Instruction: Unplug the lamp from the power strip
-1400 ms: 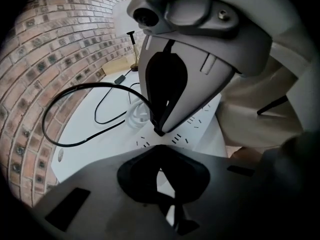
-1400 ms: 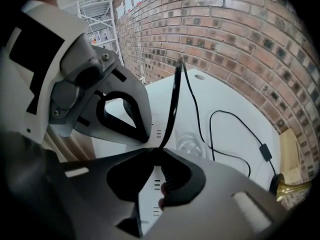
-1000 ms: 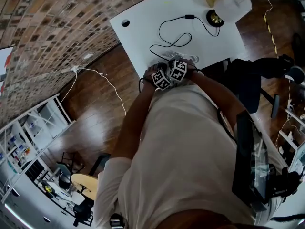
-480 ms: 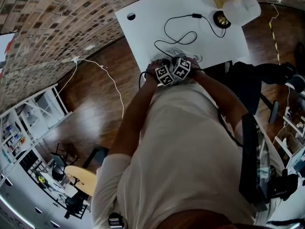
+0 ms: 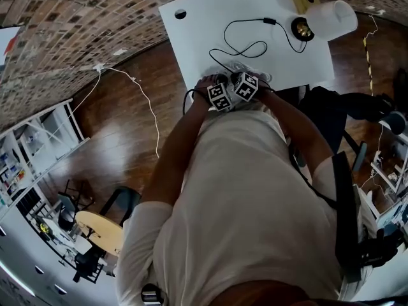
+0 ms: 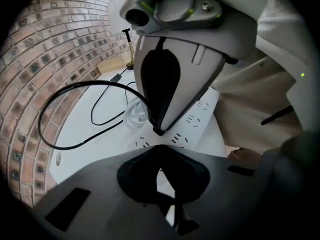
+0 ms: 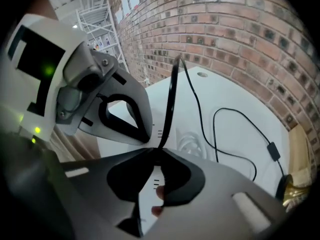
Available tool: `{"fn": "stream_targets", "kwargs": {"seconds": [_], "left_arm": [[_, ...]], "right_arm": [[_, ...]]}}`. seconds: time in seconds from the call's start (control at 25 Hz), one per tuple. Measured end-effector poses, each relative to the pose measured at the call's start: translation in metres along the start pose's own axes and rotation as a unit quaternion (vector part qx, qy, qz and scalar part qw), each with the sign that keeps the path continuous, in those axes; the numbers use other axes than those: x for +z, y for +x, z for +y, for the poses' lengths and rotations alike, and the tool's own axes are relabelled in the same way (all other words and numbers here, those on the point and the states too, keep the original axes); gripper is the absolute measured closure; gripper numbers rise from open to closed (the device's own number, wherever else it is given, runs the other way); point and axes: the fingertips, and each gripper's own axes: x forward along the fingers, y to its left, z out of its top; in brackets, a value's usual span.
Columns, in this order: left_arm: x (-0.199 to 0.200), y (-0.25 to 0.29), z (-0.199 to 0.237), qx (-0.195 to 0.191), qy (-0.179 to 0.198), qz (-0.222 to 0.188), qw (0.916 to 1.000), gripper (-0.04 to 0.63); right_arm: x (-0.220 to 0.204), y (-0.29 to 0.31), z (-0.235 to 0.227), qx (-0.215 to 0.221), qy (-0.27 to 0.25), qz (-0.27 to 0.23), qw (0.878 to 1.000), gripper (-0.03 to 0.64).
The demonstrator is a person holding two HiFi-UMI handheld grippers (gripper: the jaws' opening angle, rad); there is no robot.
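A white power strip (image 6: 192, 124) lies at the near edge of the white table (image 5: 191, 24). The lamp (image 5: 328, 19) stands at the far right corner, and its black cord (image 5: 242, 46) loops back to the strip. My right gripper (image 6: 157, 130) stands tip-down on the strip, shut on the cord's plug end; the plug itself is hidden. The cord (image 7: 172, 94) rises from its jaws (image 7: 159, 156). Right beside it my left gripper (image 6: 161, 156) points down onto the strip with its jaws almost together and nothing between them. Both grippers (image 5: 218, 94) (image 5: 244, 85) sit side by side.
A coil of white cable (image 6: 132, 116) lies on the table beside the strip. The cord's inline switch (image 5: 270, 21) rests near the lamp base (image 5: 301, 29). A brick wall (image 7: 240, 29) borders the table. A black chair (image 5: 344, 107) stands to the right.
The head view has drifted, so the table and lamp sit a little further right in the picture. Both grippers stay together on the strip.
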Motion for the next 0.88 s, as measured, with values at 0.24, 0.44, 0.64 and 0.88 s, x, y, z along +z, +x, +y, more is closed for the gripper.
{"fn": "stream_targets", "kwargs": {"seconds": [0.24,0.44,0.64,0.88], "left_arm": [[0.0025,0.0012,0.0010,-0.002,0.001,-0.009,1.0000,0.604],[0.0000,-0.0012,0.0046,0.005,-0.002,-0.013,0.9999,0.606],[0.0021,-0.0013,-0.0025,0.004,0.001,-0.016,0.9999,0.606],[0.0020,-0.0024,-0.0030,0.004,0.006,-0.022,0.9997,0.606]], "right_arm": [[-0.0025,-0.0022,-0.0013,-0.009,0.008,0.007,1.000,0.572],[0.0034,-0.0014,-0.0023,-0.003,0.008,0.029,1.000,0.572],[-0.0015,-0.0015,0.0013,-0.014,0.020,0.049,0.998,0.572],[-0.0028,-0.0060,0.0044,-0.015,0.017,0.013,1.000,0.572]]}}
